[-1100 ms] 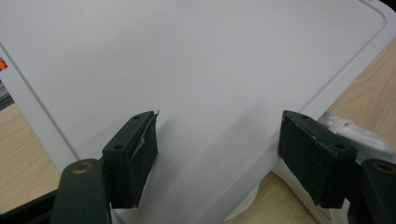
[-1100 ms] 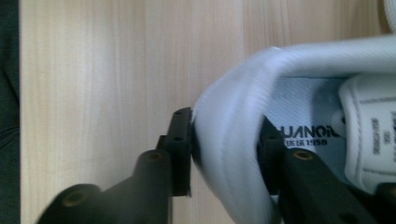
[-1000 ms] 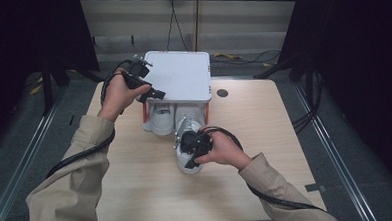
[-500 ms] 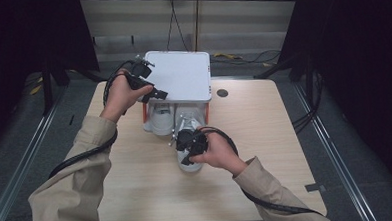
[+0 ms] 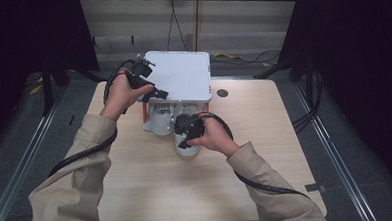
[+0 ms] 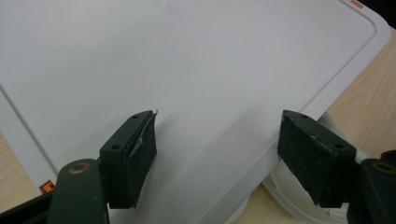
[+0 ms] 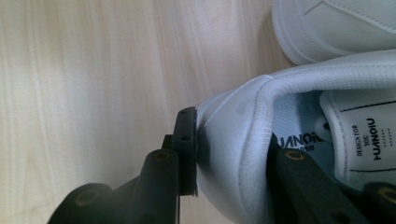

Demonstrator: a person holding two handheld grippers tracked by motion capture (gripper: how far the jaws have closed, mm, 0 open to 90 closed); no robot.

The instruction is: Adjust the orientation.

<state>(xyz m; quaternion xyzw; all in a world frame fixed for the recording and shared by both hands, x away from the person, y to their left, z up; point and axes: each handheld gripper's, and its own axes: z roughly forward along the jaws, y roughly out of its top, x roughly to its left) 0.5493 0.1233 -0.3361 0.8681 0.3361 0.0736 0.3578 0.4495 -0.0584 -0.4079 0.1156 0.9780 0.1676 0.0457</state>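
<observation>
While the right tool (image 7: 229,154) is clamped on a white shoe's (image 7: 299,140) heel collar, one jaw inside, one outside, the shoe sits on the bench (image 5: 152,182) w/ a 2nd shoe (image 5: 160,119) just beside it. Left tool (image 6: 217,154), jaws apart, hovers over the white box lid (image 5: 180,76), which overhangs both shoes' fronts.

High overhead, two close gripper views; probably shared white shoe (image 7: 261,140).

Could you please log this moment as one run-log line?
left gripper: open over box lid | right gripper: shut on white shoe heel | second shoe: on table
</observation>
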